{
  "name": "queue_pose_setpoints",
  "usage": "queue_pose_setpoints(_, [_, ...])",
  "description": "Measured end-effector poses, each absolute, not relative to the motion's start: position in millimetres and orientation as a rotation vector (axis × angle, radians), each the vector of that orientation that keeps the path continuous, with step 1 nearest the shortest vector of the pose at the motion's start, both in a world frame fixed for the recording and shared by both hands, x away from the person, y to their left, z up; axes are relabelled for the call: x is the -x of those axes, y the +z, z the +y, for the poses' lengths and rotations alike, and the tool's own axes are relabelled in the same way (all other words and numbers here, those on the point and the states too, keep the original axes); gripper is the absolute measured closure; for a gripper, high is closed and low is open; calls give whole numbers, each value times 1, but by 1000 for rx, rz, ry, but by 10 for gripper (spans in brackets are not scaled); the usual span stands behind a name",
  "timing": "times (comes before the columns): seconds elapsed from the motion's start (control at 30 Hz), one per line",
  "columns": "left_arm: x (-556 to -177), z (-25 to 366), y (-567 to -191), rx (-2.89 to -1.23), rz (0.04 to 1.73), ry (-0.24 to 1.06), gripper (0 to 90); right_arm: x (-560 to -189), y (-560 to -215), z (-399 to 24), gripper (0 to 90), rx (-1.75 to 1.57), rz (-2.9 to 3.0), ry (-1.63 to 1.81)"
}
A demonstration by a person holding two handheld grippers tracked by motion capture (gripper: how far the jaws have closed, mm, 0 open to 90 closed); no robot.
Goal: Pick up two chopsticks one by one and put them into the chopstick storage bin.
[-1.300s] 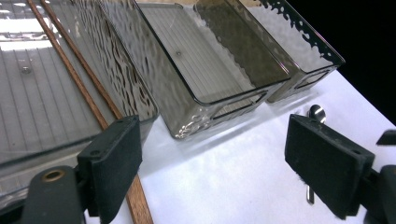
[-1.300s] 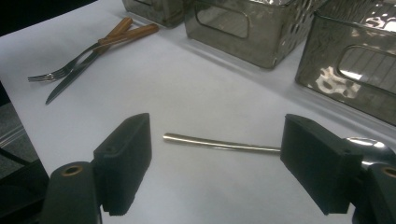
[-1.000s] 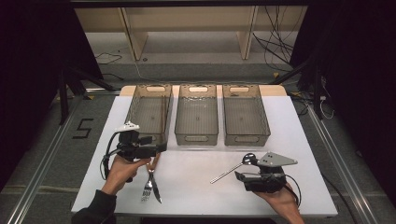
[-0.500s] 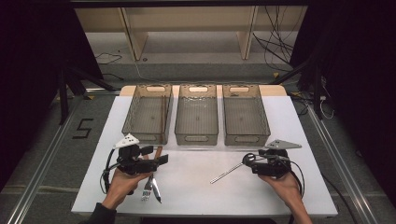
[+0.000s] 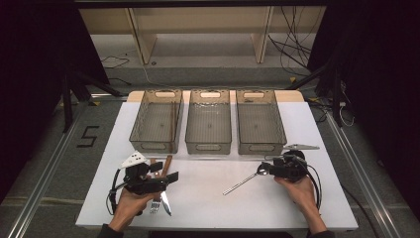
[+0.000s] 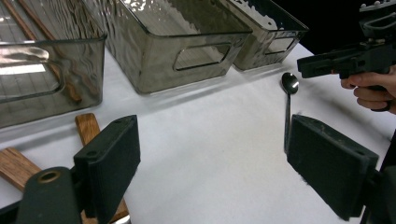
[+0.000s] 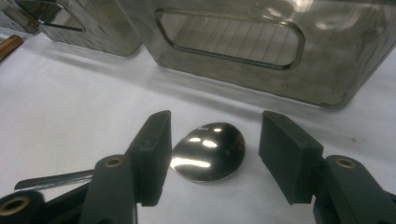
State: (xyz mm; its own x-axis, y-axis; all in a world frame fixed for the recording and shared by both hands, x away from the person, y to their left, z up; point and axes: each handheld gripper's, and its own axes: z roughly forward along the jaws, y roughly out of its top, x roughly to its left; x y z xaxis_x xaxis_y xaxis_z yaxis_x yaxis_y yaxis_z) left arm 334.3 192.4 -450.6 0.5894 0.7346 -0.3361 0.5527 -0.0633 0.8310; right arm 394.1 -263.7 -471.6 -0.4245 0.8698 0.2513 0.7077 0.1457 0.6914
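1. We find the spoon [image 5: 243, 182] lying on the white table [image 5: 208, 203], lower right of centre in the high view.
2. Our right tool [image 7: 212, 156] straddles the spoon bowl; its jaws have just been closing, pads not yet pressing.
3. Our left tool [image 6: 212, 163] stands apart at lower left, holding nothing.

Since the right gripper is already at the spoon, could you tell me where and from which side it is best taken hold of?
Probably at the bowl, across its width, coming down from above. The spoon lies flat on the white table with its handle running away toward the person's left. The right gripper, its jaws just closing, already straddles the bowl, though the pads are not yet pressing on it.
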Motion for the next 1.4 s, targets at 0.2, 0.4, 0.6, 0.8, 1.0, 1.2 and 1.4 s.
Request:
queue_pose_setpoints(0.2, [-331, 190, -454, -1742, 1056, 207, 166, -400, -477, -265, 487, -1590, 2213, 1151])
queue_pose_setpoints(0.4, [-329, 190, -456, -1740, 1052, 215, 166, -402, -482, -264, 532, -1612, 2227, 1141])
queue_pose_setpoints(0.6, [-328, 190, -459, -1744, 1055, 208, 166, -403, -483, -264, 553, -1624, 2222, 1156])
queue_pose_setpoints(0.8, [-329, 188, -459, -1745, 1059, 206, 165, -403, -484, -266, 569, -1641, 2224, 1168])
queue_pose_setpoints(1.0, [-330, 186, -459, -1739, 1065, 207, 166, -402, -486, -265, 590, -1635, 2234, 1175])
queue_pose_setpoints(1.2, [-331, 183, -460, -1748, 1052, 198, 166, -402, -488, -265, 612, -1662, 2226, 1166])
queue_pose_setpoints(1.4, [-332, 183, -460, -1749, 1044, 197, 166, -399, -490, -268, 674, -1705, 2192, 1199])
